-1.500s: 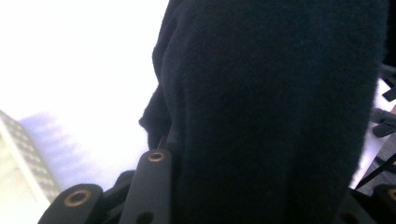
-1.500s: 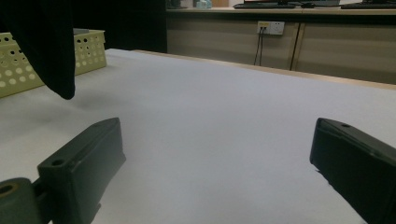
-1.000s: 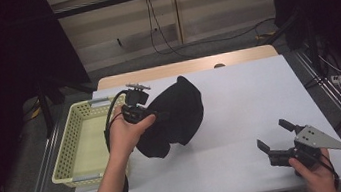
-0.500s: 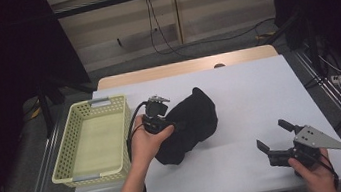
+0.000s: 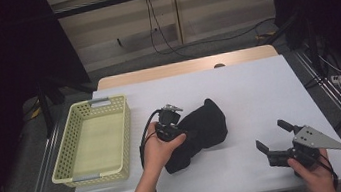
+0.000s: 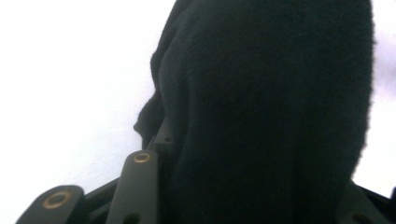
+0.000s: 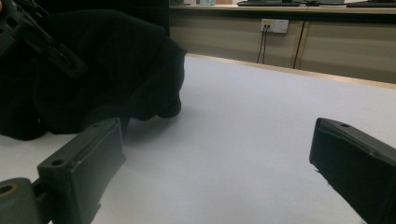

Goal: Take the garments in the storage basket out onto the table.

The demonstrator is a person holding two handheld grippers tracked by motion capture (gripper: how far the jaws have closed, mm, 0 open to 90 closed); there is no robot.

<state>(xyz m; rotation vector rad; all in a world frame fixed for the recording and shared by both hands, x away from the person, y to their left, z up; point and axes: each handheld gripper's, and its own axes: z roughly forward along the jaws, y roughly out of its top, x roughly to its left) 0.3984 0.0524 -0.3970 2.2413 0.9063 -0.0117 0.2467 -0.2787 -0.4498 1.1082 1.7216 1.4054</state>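
Observation:
A bulky black cloth lies bunched on the white table, just left of the middle. My left gripper comes at it from the left with its jaws buried in the fabric. In the left gripper view the cloth is wedged between both jaws, which have just been opening and still touch it on each side. My right gripper stands open near the front right edge with nothing between its fingers. In the right gripper view its jaws frame bare table, and the cloth lies at the far left.
A pale yellow mesh basket stands empty at the table's left edge, close to my left hand. Cables hang off the table's right side and run over the floor behind it. A wooden strip borders the table's far edge.
My left gripper has carried the black cloth rightward away from the basket and down onto the table, where it now lies flatter. The right gripper has kept still.

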